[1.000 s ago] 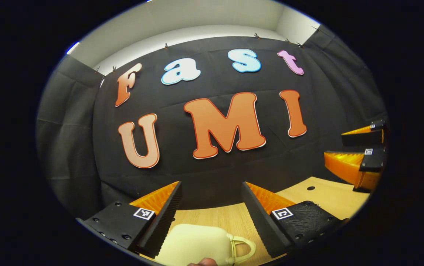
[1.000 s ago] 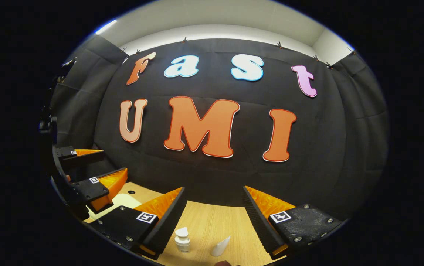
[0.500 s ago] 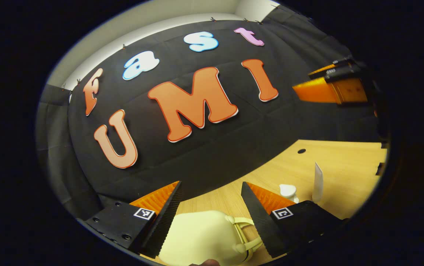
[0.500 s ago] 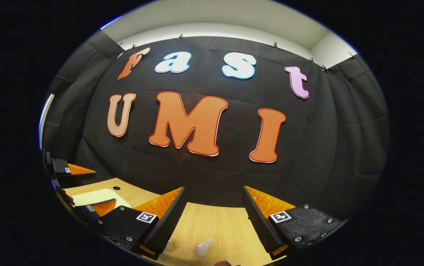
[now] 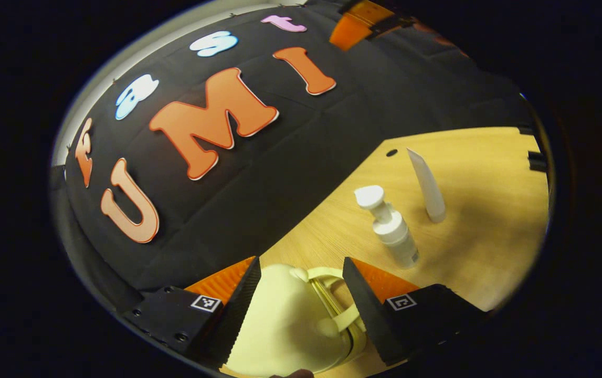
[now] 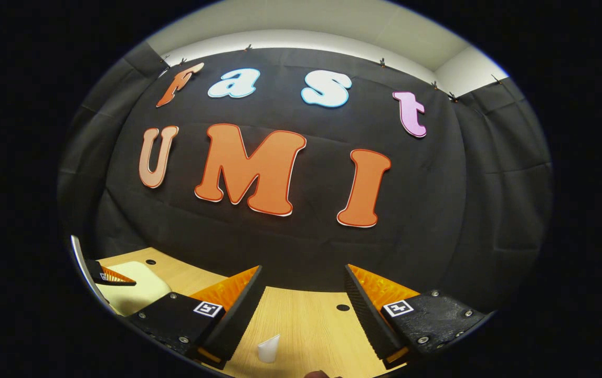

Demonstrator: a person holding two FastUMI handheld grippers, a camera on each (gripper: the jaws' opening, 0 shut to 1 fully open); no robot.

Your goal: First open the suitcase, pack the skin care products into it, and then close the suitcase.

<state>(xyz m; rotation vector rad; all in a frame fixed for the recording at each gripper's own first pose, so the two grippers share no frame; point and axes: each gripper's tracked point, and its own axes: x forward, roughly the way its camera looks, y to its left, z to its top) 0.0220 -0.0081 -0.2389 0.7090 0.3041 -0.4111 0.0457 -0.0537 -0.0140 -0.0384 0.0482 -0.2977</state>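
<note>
Cream suitcase (image 5: 285,325), closed, sits under the spread left gripper (image 5: 301,283), beside the pump bottle (image 5: 391,228); pinching its handle (image 5: 332,296) squarely should lift the lid cleanly.

A staged recording booth rather than a lived-in room is showing here: black cloth (image 6: 301,241) is hanging as a backdrop along the back and both sides, pinned up by small clips under a plain pale wall (image 6: 306,26) and ceiling strip. A light wooden bench (image 5: 479,178) with small round holes is standing right against the cloth. A white pump bottle (image 5: 391,227) and a white tube (image 5: 428,185) are standing upright on it near a small cream suitcase (image 5: 285,325), laid out like props for a demonstration.
</note>
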